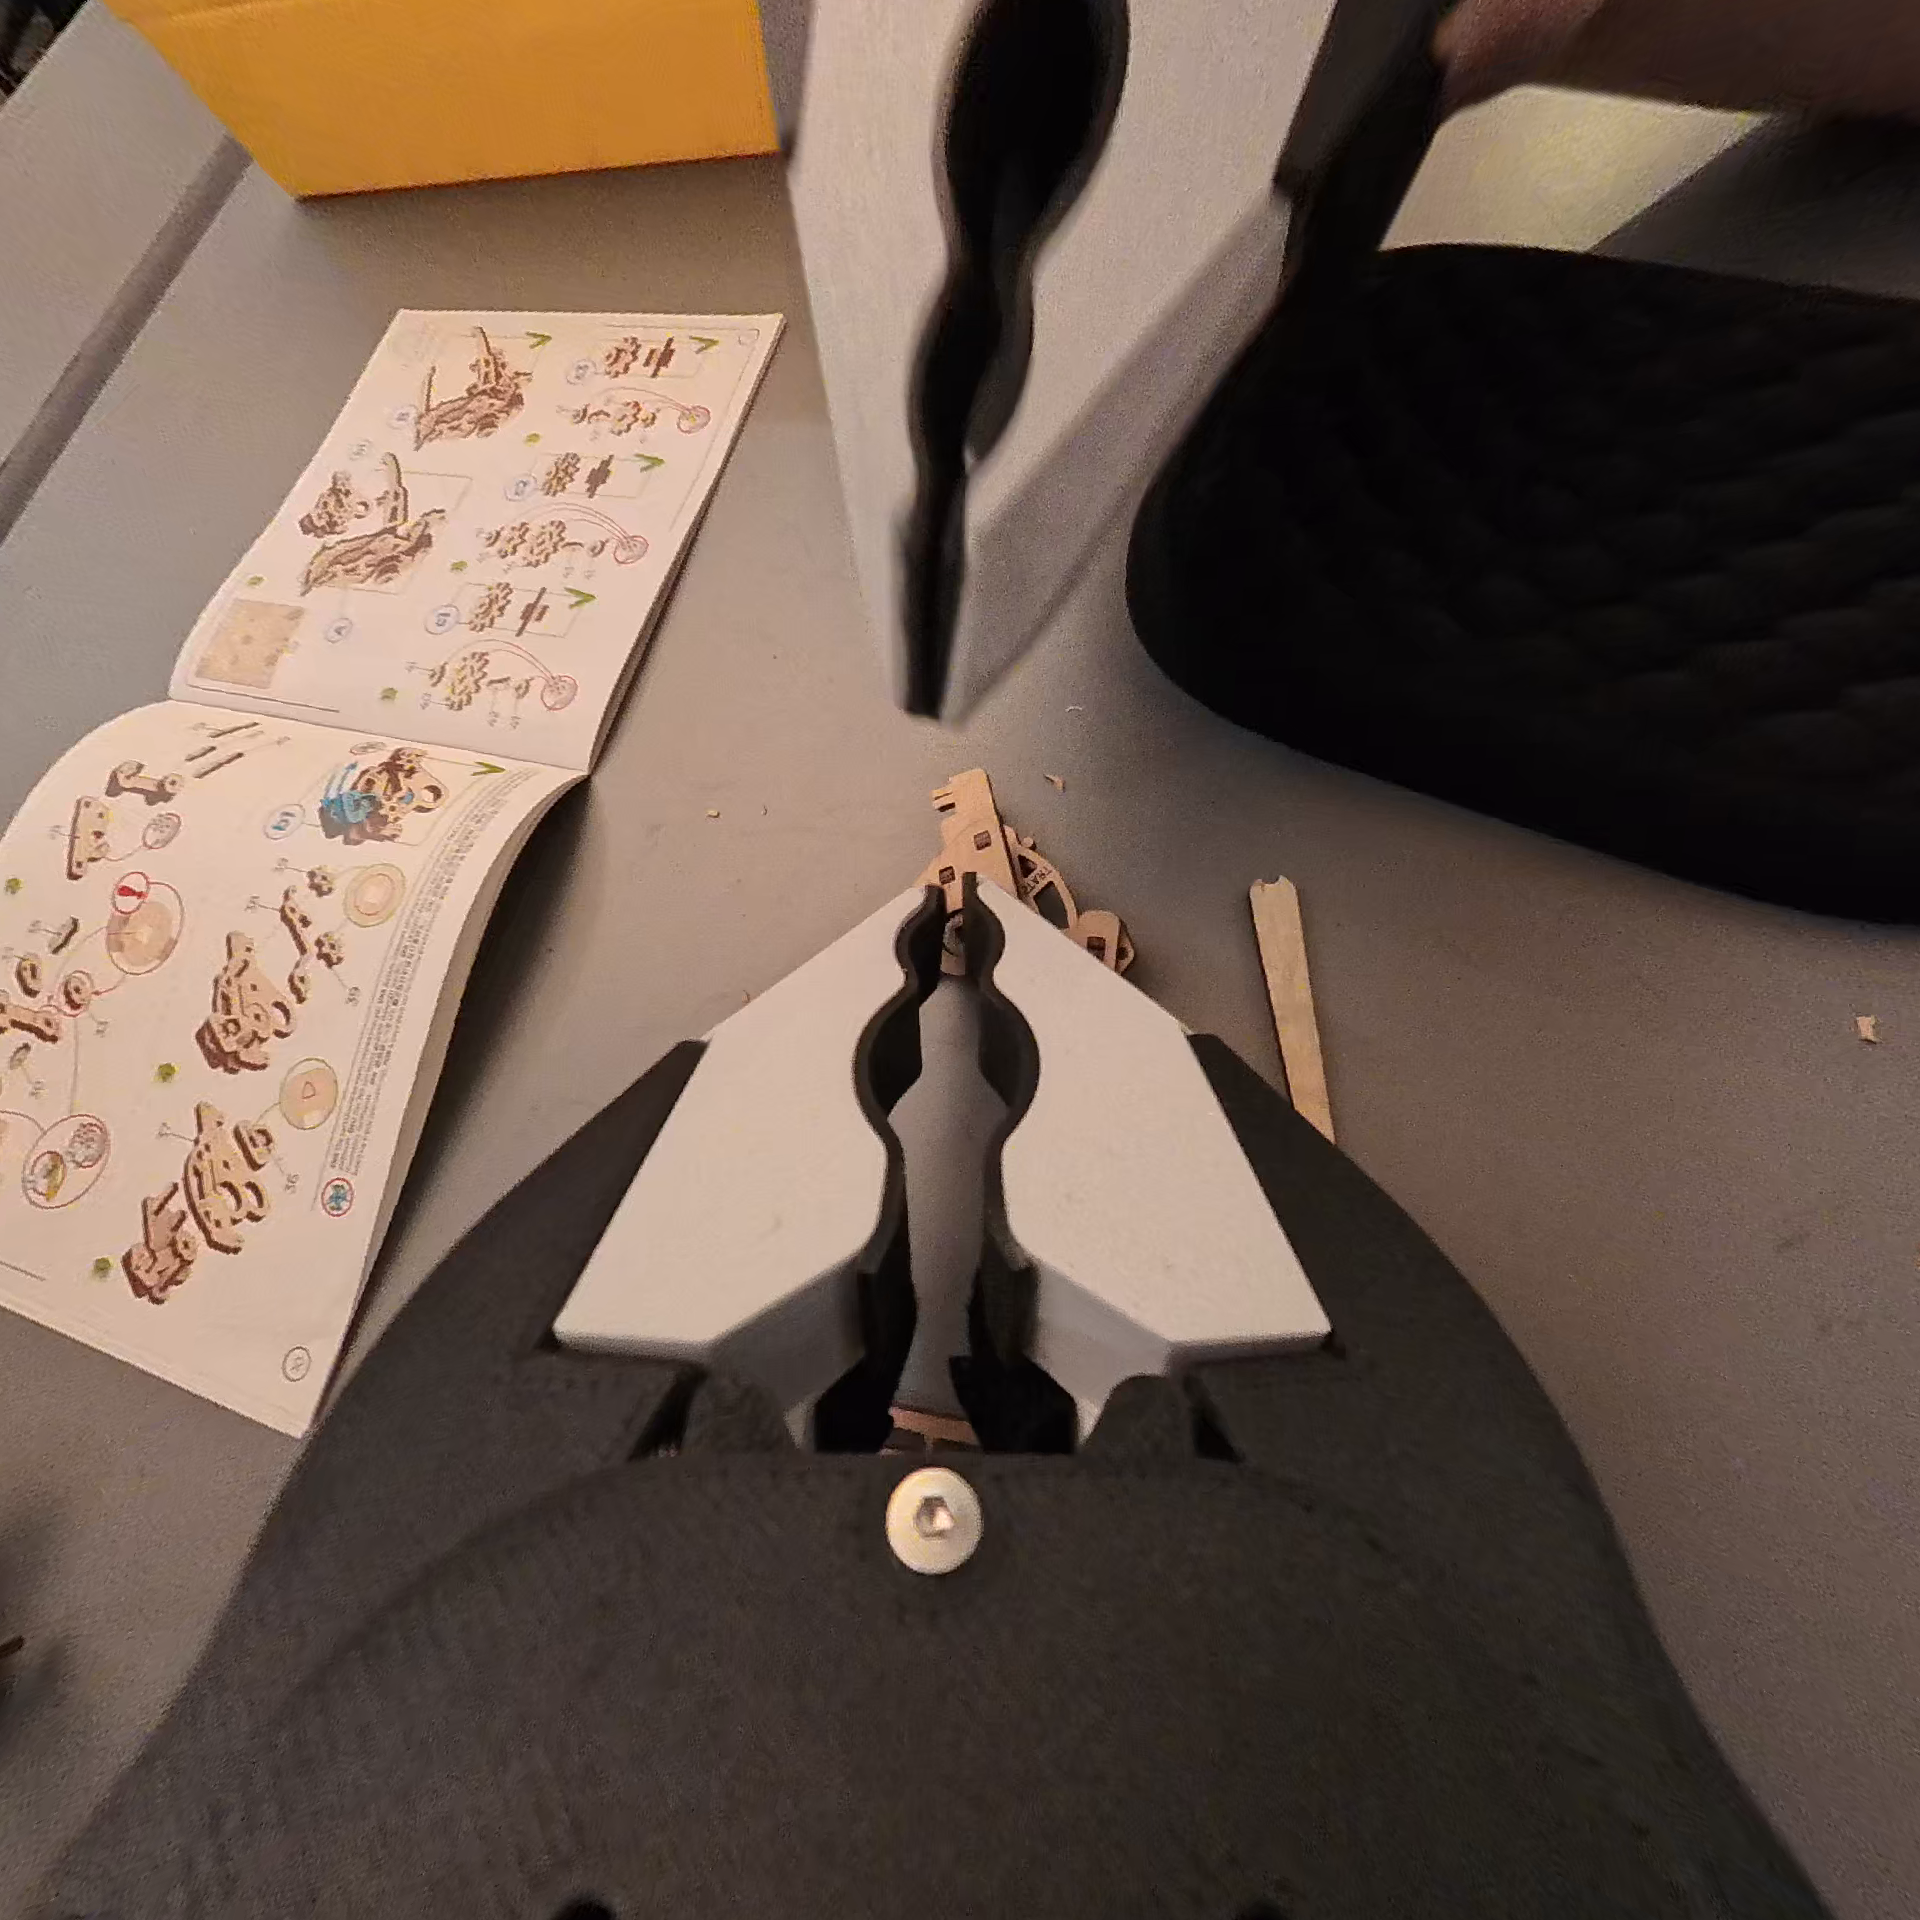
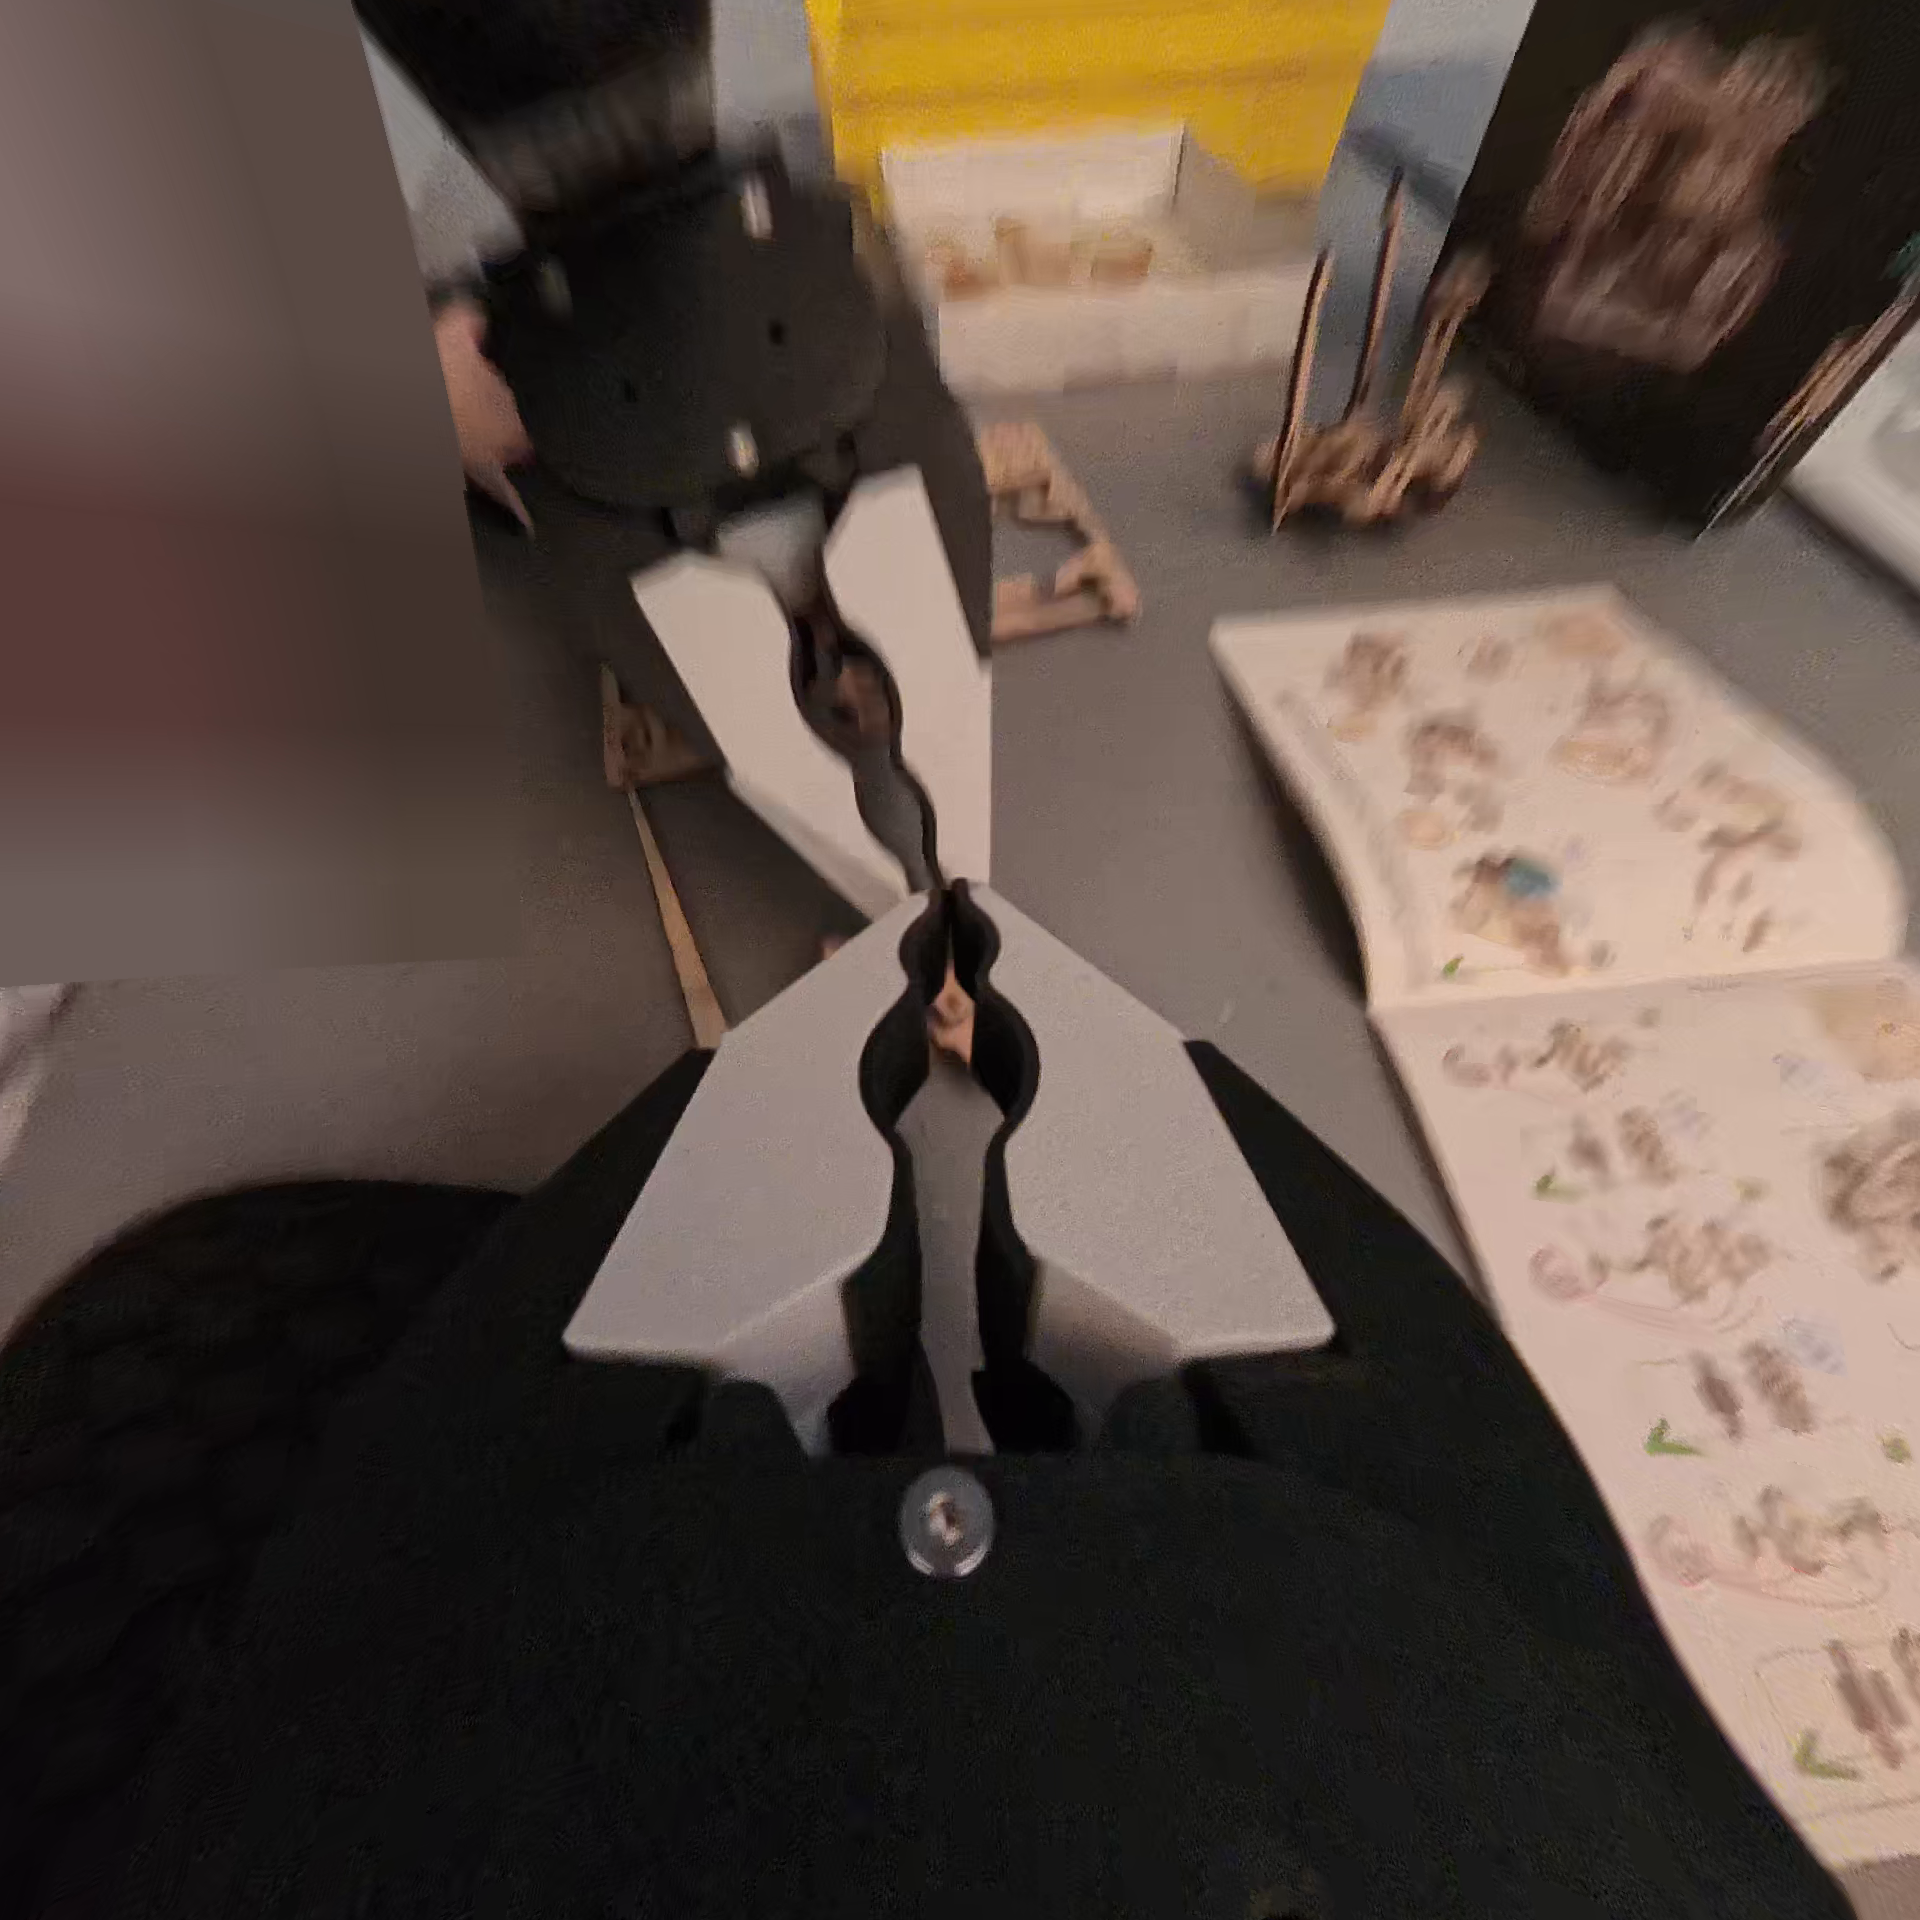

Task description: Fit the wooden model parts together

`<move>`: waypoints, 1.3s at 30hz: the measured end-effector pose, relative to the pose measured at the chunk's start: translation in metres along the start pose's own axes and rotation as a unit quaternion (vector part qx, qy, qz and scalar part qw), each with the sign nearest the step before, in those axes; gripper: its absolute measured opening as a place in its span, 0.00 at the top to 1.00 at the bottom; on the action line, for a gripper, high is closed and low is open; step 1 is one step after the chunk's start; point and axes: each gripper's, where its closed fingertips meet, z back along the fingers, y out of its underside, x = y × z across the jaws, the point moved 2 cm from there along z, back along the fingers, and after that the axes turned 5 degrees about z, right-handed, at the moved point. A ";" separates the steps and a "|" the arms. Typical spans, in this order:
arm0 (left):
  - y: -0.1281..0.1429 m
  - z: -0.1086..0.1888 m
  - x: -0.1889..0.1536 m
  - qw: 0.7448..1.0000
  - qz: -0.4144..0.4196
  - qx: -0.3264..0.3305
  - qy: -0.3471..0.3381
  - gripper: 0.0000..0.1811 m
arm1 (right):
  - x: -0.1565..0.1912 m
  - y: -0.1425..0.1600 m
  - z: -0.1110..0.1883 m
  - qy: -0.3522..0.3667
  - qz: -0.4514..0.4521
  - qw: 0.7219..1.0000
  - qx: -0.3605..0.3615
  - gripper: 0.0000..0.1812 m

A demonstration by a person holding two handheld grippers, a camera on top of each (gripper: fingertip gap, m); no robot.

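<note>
My left gripper [image 1: 958, 896] is shut on a small laser-cut wooden assembly [image 1: 1003, 857] that sticks out past its tips, low over the grey table [image 1: 727, 831]. My right gripper [image 1: 928, 696] hangs above it with its tips pointing down, jaws closed and apart from the assembly. In the blurred right wrist view my right gripper [image 2: 951, 902] is shut tip to tip with the left gripper [image 2: 925, 878] facing it. A tan bit of wood [image 2: 951, 1023] shows in the gap between the right fingers; I cannot tell whether it is gripped.
An open instruction booklet [image 1: 343, 831] lies left, and a yellow box [image 1: 468, 83] stands behind it. A black seat cushion [image 1: 1558, 571] is right. A flat wooden stick [image 1: 1288, 997] lies beside the assembly. A wooden parts frame [image 2: 1049, 540], a built model [image 2: 1361, 436] and a black box [image 2: 1662, 260] stand farther off. My right fingertips sit around 4 cm from my left ones.
</note>
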 end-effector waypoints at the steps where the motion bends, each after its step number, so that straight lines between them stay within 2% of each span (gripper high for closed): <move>1: 0.000 0.000 0.000 1.000 0.004 -0.001 0.003 0.99 | -0.001 0.022 -0.008 -0.005 -0.011 0.999 0.052 1.00; 2: 0.000 0.000 0.000 1.000 0.007 -0.002 0.005 0.99 | 0.002 0.037 -0.014 -0.018 -0.017 0.996 0.086 0.99; 3: 0.000 0.000 -0.001 1.000 0.009 -0.003 0.007 0.97 | 0.005 0.026 -0.012 -0.024 -0.008 0.998 0.063 1.00; 5: 0.000 0.001 -0.001 1.000 0.005 0.000 0.004 0.97 | 0.002 0.000 -0.001 0.011 0.032 0.999 0.025 1.00; 6: 0.000 0.001 -0.001 1.000 0.001 0.001 0.002 0.96 | 0.005 -0.002 0.000 0.007 0.035 0.999 0.013 1.00; 8: 0.000 0.001 -0.001 1.000 -0.004 0.003 -0.001 0.97 | 0.007 0.037 -0.011 -0.014 0.014 0.995 0.101 1.00; 12: 0.002 0.004 -0.002 1.000 -0.011 0.008 -0.006 0.94 | 0.000 -0.008 0.011 0.027 0.034 0.999 -0.019 1.00; 15: 0.006 0.010 -0.001 1.000 0.003 0.010 0.002 0.92 | -0.001 0.012 0.003 0.014 0.002 1.000 0.025 1.00; 17: 0.007 0.016 0.001 0.999 0.028 0.009 0.012 0.90 | 0.005 0.009 -0.004 -0.013 -0.011 1.000 0.009 1.00; 20: 0.006 0.025 0.003 0.997 0.069 0.000 0.034 0.89 | 0.009 0.016 -0.011 -0.021 0.001 0.999 0.044 1.00; 22: 0.014 0.026 -0.001 0.994 0.086 0.025 0.065 0.88 | 0.012 0.021 -0.013 -0.023 0.027 0.998 0.061 1.00; 25: 0.026 0.023 -0.007 0.992 0.067 0.062 0.082 0.89 | 0.014 0.027 -0.018 -0.023 0.049 0.995 0.085 1.00; 33: 0.025 0.012 -0.013 0.993 0.055 0.058 0.092 0.91 | 0.018 0.029 -0.018 -0.030 0.070 0.994 0.080 1.00; 39: 0.022 0.011 -0.011 0.994 0.043 0.049 0.085 0.93 | 0.018 0.026 -0.014 -0.045 0.063 0.996 0.045 1.00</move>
